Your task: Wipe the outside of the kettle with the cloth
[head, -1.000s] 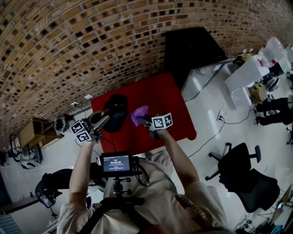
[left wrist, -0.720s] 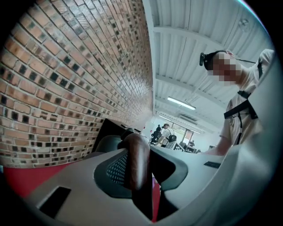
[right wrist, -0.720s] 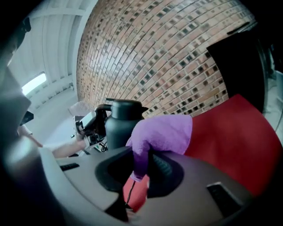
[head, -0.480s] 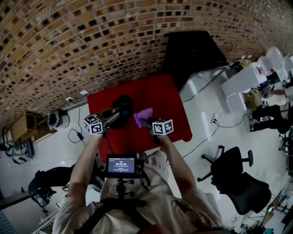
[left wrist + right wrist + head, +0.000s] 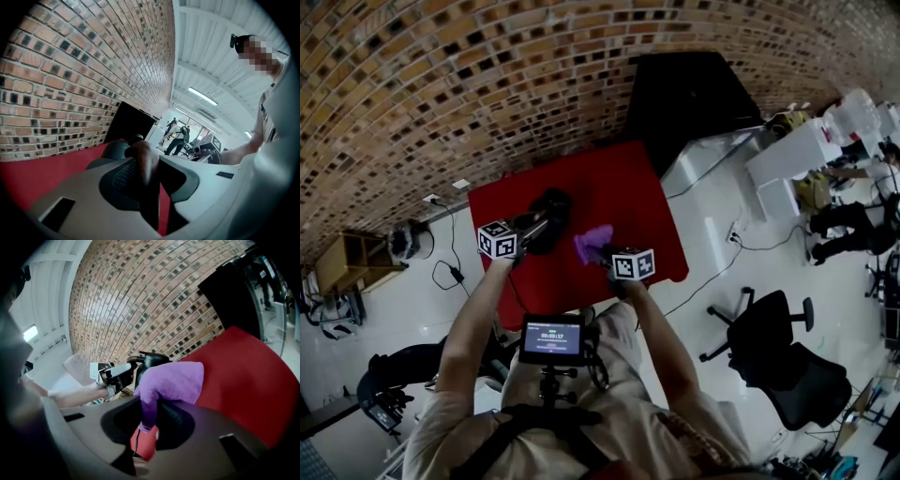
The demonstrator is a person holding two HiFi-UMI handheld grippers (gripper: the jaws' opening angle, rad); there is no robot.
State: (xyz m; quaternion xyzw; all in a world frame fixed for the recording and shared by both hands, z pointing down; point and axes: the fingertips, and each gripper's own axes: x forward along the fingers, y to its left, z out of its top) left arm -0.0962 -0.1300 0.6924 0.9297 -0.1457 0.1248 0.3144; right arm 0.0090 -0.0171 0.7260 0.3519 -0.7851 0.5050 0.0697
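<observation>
A black kettle (image 5: 549,214) is at the left-middle of the red table (image 5: 628,187). My left gripper (image 5: 532,228) reaches it from the left, and in the left gripper view my left gripper (image 5: 140,176) is shut on the kettle's dark handle (image 5: 143,157), with the kettle's body (image 5: 112,151) just beyond. My right gripper (image 5: 605,251) holds a purple cloth (image 5: 593,241) to the right of the kettle, apart from it. In the right gripper view the cloth (image 5: 172,379) hangs out of my right gripper (image 5: 145,420), and the kettle (image 5: 151,360) rises behind it.
A tall black panel (image 5: 689,98) stands against the brick wall (image 5: 441,84) behind the table's right corner. Office chairs (image 5: 787,361) and white desks (image 5: 797,159) stand on the white floor to the right. A small monitor (image 5: 551,337) sits on the chest rig.
The left gripper has come down with the kettle, which now sits lower over the red table. The right gripper with the cloth has shifted slightly. Both grips are unchanged.
</observation>
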